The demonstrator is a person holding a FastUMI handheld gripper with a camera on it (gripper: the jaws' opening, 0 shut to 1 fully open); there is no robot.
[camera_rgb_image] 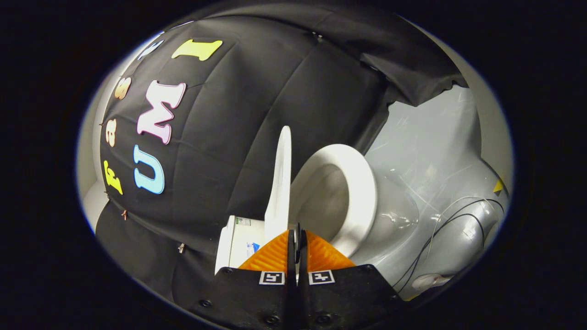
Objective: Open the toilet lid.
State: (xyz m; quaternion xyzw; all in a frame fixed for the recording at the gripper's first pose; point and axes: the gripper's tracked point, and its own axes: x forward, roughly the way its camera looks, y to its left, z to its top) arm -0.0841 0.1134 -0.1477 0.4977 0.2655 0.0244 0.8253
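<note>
1. The claw [296, 233] has its two fingers [274, 254] pressed together, with just a thin slit between them.
2. Nothing is held between the fingers.
3. The fingertips sit at the lower edge of the raised toilet lid [282, 178].

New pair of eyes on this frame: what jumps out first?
The white toilet lid stands raised just beyond the gripper, whose fingers are closed together with nothing visibly between them. Beside the lid, the seat ring and open bowl show, with black cables trailing over the grey floor beyond.
</note>
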